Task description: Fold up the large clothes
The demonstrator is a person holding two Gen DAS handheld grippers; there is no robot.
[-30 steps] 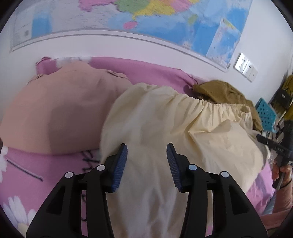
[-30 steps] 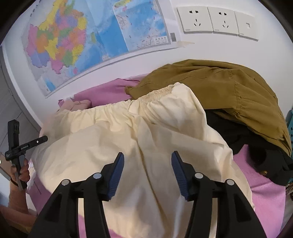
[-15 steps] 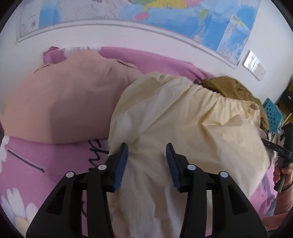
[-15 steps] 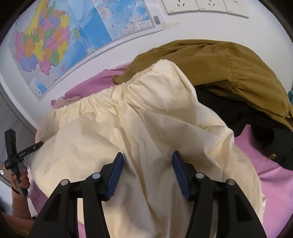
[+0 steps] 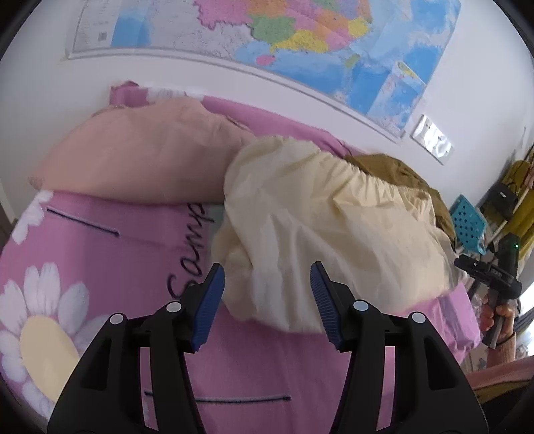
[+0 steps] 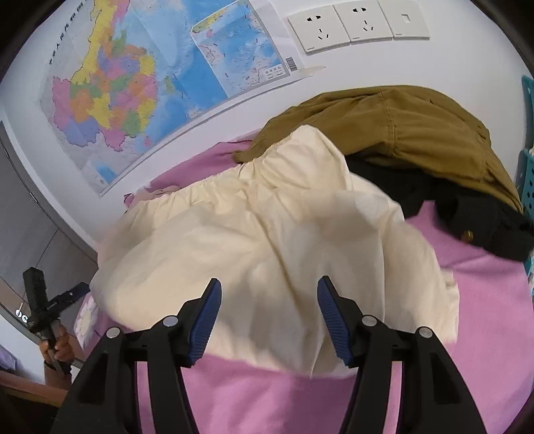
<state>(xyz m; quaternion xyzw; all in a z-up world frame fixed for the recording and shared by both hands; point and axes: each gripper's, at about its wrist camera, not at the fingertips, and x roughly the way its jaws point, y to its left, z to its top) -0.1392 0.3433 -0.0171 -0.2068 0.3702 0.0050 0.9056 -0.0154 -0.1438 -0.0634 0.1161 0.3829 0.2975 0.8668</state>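
Cream garment (image 5: 337,233) on pink bedspread (image 5: 110,253) lettered "Samp…", left tongs (image 5: 267,297) and right tongs (image 6: 267,315) just widened, empty.

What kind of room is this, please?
Most likely a bedroom at home: clothes lie on a bed with a pink flowered bed cover, a big wall map hangs above it, and wall sockets sit beside the map.
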